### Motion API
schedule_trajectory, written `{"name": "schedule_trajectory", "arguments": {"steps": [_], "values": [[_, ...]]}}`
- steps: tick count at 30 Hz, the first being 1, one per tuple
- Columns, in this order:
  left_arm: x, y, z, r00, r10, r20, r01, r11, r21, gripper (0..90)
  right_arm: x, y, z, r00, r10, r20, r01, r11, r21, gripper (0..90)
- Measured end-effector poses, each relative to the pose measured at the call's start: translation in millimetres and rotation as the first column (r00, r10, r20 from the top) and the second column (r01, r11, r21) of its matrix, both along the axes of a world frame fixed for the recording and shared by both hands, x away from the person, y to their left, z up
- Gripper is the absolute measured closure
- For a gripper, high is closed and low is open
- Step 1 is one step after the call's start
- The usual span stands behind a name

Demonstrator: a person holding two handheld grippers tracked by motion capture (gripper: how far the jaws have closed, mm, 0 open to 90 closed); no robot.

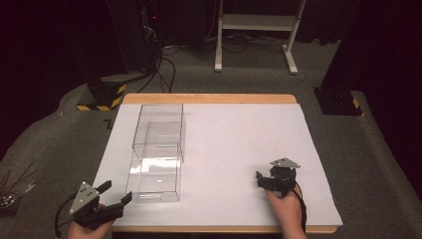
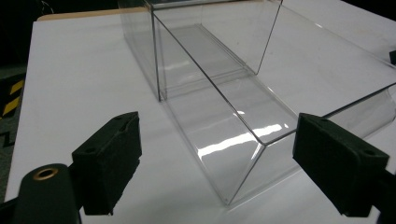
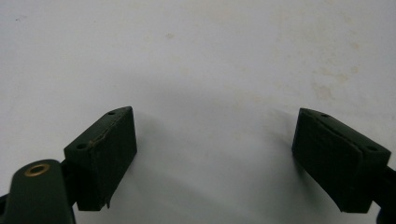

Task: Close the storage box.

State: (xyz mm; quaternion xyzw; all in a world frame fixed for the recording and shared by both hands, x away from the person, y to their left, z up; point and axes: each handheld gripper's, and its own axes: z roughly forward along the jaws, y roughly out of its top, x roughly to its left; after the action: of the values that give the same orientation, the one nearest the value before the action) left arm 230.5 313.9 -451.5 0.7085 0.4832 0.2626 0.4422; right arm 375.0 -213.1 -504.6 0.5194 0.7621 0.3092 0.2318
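Observation:
Two clear plastic boxes lie end to end on the white table cover [image 1: 234, 139]: the near box [image 1: 155, 172] and the far box [image 1: 160, 124] behind it. My left gripper [image 1: 114, 193] is open at the table's front left corner, its jaws pointing at the near box's front corner [image 2: 243, 154] without touching it. In the left gripper view the near box's open top and the far box [image 2: 205, 42] stretch away between my jaws. My right gripper [image 1: 266, 178] hovers open over bare white surface [image 3: 210, 70] at the front right, nothing between its jaws.
The wooden table edge [image 1: 209, 98] borders the white cover at the back. A white metal stand [image 1: 256, 30] and black equipment with cables [image 1: 144, 35] are on the grey carpet beyond. A yellow-black striped base [image 1: 102, 97] sits off the back left corner.

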Motion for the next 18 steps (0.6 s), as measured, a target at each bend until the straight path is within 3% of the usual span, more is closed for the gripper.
{"name": "schedule_trajectory", "arguments": {"steps": [9, 18], "values": [[-0.1, -3.6, -6.5, 0.9998, -0.017, -0.005, 0.017, 0.9994, 0.030, 15.3, -0.1, 0.0, 0.0, 1.0000, 0.001, 0.001, -0.001, 1.000, 0.001, 14.3], [3.7, -4.2, -12.8, 0.9987, -0.035, -0.037, 0.035, 0.9993, 0.014, 16.5, -0.3, 0.1, 0.1, 1.0000, 0.005, 0.003, -0.005, 1.000, -0.001, 14.9]]}}
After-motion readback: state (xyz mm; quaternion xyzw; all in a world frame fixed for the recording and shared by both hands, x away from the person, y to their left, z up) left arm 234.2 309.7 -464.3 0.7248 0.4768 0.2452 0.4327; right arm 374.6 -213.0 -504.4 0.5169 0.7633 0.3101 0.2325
